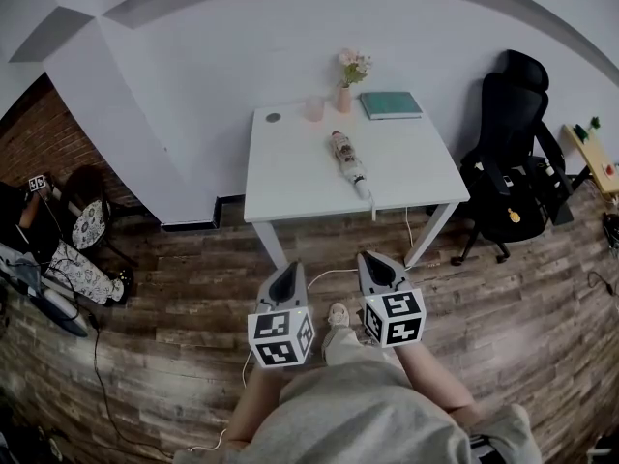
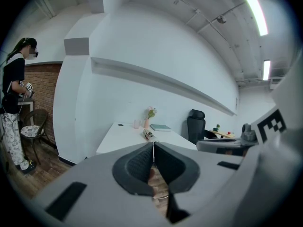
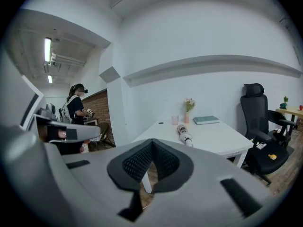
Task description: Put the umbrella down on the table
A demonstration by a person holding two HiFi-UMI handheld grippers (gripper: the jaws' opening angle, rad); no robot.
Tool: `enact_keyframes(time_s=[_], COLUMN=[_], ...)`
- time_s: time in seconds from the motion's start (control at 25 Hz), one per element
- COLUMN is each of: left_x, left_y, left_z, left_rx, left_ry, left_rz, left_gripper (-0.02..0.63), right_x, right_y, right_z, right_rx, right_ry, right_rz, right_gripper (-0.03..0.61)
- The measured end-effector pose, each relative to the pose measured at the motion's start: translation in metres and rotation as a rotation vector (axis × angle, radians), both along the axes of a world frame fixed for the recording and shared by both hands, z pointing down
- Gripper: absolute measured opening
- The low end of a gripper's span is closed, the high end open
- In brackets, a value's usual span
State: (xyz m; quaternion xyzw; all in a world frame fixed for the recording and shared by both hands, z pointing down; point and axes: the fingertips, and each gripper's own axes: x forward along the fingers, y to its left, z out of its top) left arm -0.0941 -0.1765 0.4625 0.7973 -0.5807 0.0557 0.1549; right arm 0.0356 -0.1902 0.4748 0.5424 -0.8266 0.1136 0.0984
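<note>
Wood-plank flooring and a plain white wall surround a white counter point(image 1: 290, 172), with brick wall cut off at the picture's 9 o'clock edge in the head view. Only two near legs of the counter are seen; the far ones are hidden beneath its top. A folded umbrella point(image 1: 349, 162) is laid flat near the counter's middle, its pale handle end turned toward 5 o'clock, close to the near edge; its print cannot be made out. From the umbrella, a vase of flowers point(image 1: 345, 85) is found at 12 o'clock, a pink cup point(image 1: 314, 109) at 11 o'clock and a teal book point(image 1: 392, 104) at 1 o'clock. A small dark disc point(image 1: 274, 118) near the far corner is too small to be identified. A black office chair point(image 1: 513, 162) is placed at the counter's 3 o'clock. A second person point(image 2: 14, 103) is seen by the brick wall, cut off in the head view.

The left gripper point(image 1: 288, 276) and the right gripper point(image 1: 377, 267) are held side by side above the floor, well apart from the counter. Each gripper's jaws are pressed together tip to tip, with nothing pinched between them.
</note>
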Motion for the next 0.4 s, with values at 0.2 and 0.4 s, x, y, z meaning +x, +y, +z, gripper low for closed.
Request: enact_keyframes(time_s=[0.2,0.4], left_x=[0.0012,0.0054], left_y=[-0.0013,-0.0041], left_z=[0.0001,-0.0012], left_rx=[-0.002,-0.001], left_ry=[-0.002,-0.006], left_rz=[0.006,0.008], left_gripper=[0.008,0.008], right_x=[0.0007,0.0050], right_y=[-0.0010,-0.0029], right_z=[-0.0021,-0.0056], right_rx=[0.004,0.014], right_ry=[-0.003,0.000], right_rz=[0.002,0.003], right_gripper=[0.000,0.000])
